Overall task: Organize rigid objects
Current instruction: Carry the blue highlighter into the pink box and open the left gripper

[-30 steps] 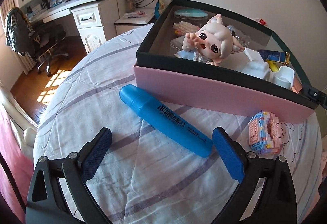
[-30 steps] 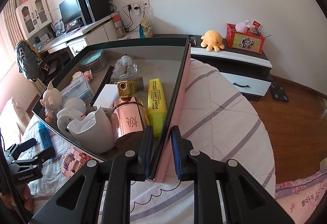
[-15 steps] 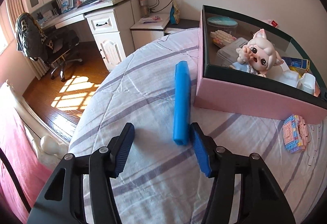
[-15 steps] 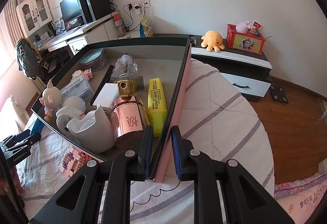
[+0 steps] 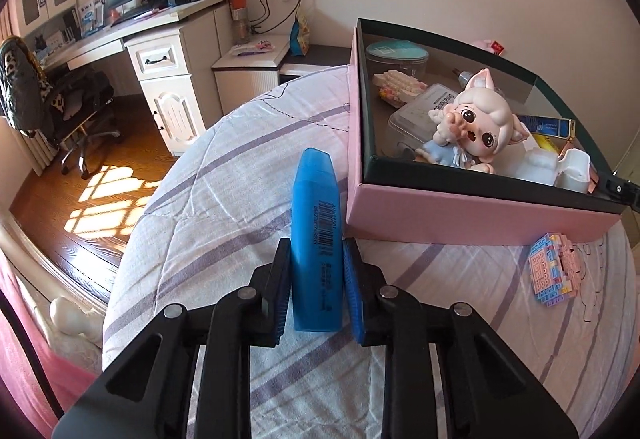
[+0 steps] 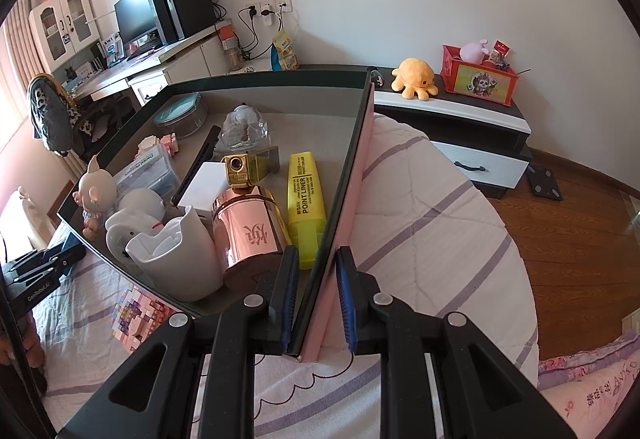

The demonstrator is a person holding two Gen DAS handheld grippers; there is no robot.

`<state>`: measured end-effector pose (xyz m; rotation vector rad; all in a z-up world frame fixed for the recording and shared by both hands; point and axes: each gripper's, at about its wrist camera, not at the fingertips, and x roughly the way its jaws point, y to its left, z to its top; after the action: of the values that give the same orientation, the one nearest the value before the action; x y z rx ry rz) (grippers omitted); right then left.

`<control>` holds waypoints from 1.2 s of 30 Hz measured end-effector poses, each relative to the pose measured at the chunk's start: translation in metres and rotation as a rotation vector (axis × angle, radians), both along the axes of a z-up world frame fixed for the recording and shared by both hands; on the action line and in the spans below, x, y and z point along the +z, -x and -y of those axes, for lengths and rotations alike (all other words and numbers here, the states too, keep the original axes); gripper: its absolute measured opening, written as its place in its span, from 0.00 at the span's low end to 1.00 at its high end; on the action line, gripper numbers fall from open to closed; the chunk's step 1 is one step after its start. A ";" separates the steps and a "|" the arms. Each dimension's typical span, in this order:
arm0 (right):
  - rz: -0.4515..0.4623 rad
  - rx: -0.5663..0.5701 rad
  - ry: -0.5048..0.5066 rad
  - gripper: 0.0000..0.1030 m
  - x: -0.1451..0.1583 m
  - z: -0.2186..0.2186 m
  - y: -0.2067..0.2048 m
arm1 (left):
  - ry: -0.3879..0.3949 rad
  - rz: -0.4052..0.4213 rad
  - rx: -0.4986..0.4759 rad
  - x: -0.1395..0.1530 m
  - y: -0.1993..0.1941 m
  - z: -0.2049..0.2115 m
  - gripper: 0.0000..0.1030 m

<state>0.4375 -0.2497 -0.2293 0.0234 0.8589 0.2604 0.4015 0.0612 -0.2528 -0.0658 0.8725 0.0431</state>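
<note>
Left wrist view: left gripper (image 5: 316, 291) with jaws just closing in, blue pads now flat against both sides of blue highlighter (image 5: 316, 235). Marker lying on striped quilt (image 5: 224, 223), cap end pointing away, just beside the near corner of pink box (image 5: 460, 215). Grip sits at the tail end, so long overhang forward.

Right wrist view: right gripper (image 6: 316, 299) clamped narrow on the box wall, steadying it. Box already crowded: yellow highlighter (image 6: 304, 207), rose-gold canister (image 6: 250, 235), white cup (image 6: 176, 259), doll figure (image 5: 476, 123).

Step in hand: secure and lift. Advisable: squeeze firm before raising, lift straight up, watch for droop of the cap end, clear the box rim, aim for the bare floor beside the yellow one. Block model (image 5: 554, 271) on quilt not yet stowed.
</note>
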 end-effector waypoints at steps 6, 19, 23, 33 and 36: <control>0.000 -0.003 0.001 0.19 0.000 0.000 0.000 | 0.016 0.035 0.018 0.011 0.018 -0.010 0.23; 0.001 -0.003 -0.001 0.19 -0.001 0.002 0.000 | -0.022 0.157 -0.086 0.073 0.000 0.031 0.23; -0.001 0.000 0.000 0.19 -0.001 0.000 0.001 | -0.054 0.151 -0.147 0.078 -0.024 0.064 0.23; -0.001 -0.002 -0.017 0.19 -0.001 0.002 0.001 | -0.105 0.170 -0.216 0.068 -0.044 0.110 0.35; 0.004 -0.010 -0.028 0.19 0.000 0.003 0.003 | -0.119 0.201 -0.213 0.071 -0.036 0.112 0.85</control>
<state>0.4344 -0.2524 -0.2297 0.0535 0.8508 0.2634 0.4376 -0.0506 -0.1816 0.1322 0.6705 -0.1093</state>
